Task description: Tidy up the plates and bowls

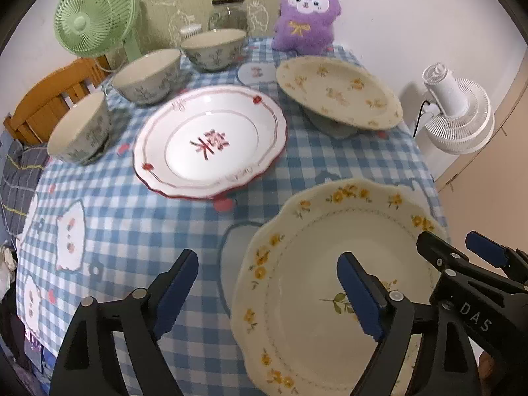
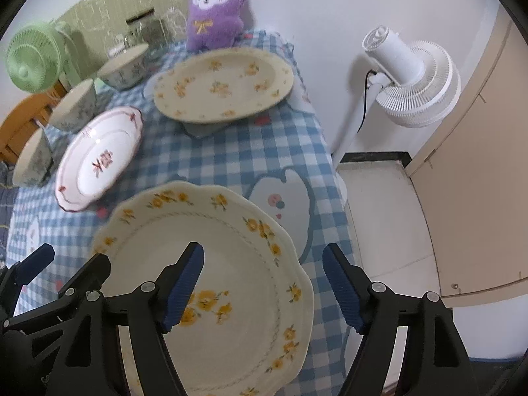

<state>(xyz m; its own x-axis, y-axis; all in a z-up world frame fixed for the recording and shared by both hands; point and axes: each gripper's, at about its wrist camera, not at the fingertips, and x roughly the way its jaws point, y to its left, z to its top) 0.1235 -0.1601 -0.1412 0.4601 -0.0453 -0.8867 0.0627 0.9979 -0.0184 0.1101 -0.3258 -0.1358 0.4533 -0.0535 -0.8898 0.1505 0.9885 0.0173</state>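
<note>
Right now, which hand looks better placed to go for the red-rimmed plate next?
Probably the left. Its fingers are open and empty, and the red-rimmed plate lies ahead on their side. The right fingers, also open, hang over the near yellow-flowered plate, with the red-rimmed plate far off to their left.

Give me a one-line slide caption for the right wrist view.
Right gripper open over a scalloped yellow-flower plate on the blue checked tablecloth, other plates and bowls behind.

left hand-held gripper (image 1: pixel 267 292) jaws apart above yellow-flowered plate (image 1: pixel 307 297); nothing gripped.
</note>
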